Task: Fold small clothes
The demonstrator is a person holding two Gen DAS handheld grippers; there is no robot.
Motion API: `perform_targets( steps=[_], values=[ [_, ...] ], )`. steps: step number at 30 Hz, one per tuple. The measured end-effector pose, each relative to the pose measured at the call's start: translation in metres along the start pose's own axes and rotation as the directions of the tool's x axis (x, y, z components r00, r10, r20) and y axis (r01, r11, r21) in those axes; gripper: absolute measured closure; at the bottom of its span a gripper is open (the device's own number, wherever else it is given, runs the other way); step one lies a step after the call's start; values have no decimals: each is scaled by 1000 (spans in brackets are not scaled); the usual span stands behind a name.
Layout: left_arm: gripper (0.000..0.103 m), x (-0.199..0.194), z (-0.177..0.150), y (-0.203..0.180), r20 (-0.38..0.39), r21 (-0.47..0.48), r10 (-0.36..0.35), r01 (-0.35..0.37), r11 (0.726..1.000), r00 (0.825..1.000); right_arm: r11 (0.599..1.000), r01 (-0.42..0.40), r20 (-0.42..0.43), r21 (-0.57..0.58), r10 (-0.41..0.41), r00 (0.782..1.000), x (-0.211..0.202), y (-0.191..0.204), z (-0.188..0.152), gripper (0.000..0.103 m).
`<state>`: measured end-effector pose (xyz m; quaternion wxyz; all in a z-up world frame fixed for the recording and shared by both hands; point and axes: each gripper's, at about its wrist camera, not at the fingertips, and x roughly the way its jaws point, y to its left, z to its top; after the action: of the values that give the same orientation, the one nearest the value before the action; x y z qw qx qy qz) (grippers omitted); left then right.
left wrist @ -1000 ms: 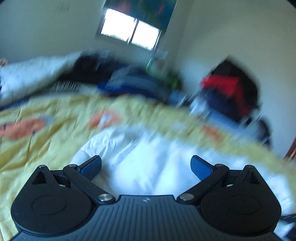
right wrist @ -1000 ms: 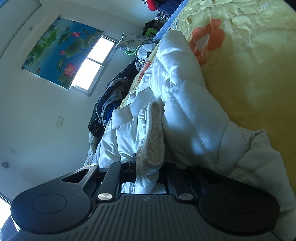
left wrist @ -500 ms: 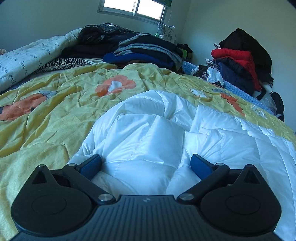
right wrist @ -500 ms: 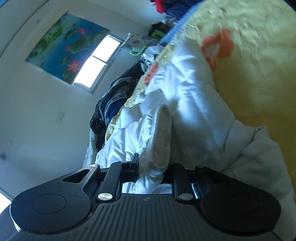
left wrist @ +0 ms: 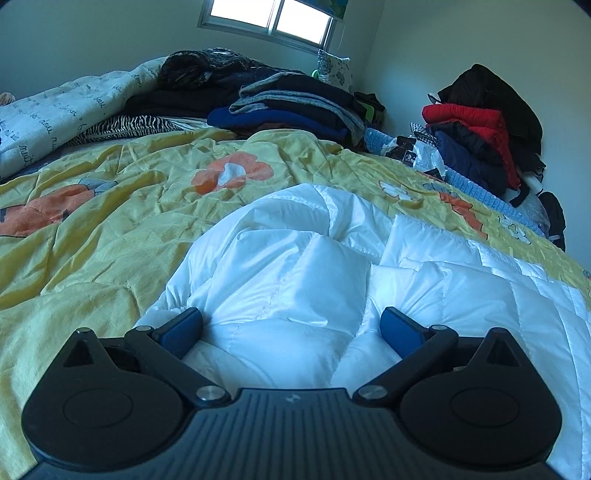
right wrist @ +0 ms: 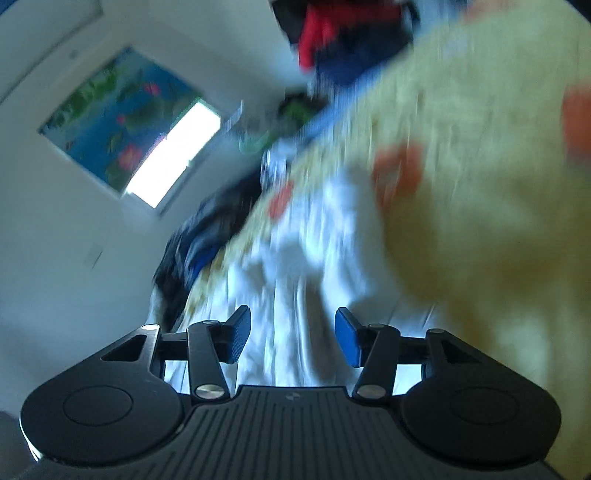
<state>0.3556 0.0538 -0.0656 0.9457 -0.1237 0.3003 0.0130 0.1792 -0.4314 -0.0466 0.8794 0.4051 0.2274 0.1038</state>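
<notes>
A white quilted puffer jacket (left wrist: 314, 266) lies crumpled on a yellow bedspread (left wrist: 92, 229). My left gripper (left wrist: 291, 328) is open, low over the jacket, with its blue pads on either side of a puffy fold without closing on it. In the right wrist view the picture is blurred by motion. My right gripper (right wrist: 293, 339) is open and empty, and the white jacket (right wrist: 295, 258) lies just beyond its fingertips on the yellow bedspread (right wrist: 480, 221).
Stacks of folded dark clothes (left wrist: 288, 103) sit at the far side of the bed. A pile of red, navy and black jackets (left wrist: 484, 122) stands at the right wall. A white printed duvet (left wrist: 55, 114) lies at the far left. A window (left wrist: 269, 18) is behind.
My right gripper was shut on the jacket's knitted cuff; it has opened, let go and is swinging away. My left gripper has steadied low over the jacket, still open.
</notes>
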Motion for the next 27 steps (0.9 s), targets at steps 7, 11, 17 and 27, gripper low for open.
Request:
perform_targets(
  steps=[7,11,17,27],
  values=[
    [0,0,0,0,0,0,0,0,1000,1000,943,1,-93,-332,-34,995,37,64,2,21],
    [0,0,0,0,0,1,1,-1,1000,1000,884,-5,-184,-467,-91,979,85,85,-21,22],
    [0,0,0,0,1,-1,0,0,1000,1000,771,40,-181,-635,-199,963,105,85,-53,15],
    [0,-2,1,-1,8,1,19,-19,1000,1000,747,33,-207,-664,-226,952,116,88,-65,4]
  ],
)
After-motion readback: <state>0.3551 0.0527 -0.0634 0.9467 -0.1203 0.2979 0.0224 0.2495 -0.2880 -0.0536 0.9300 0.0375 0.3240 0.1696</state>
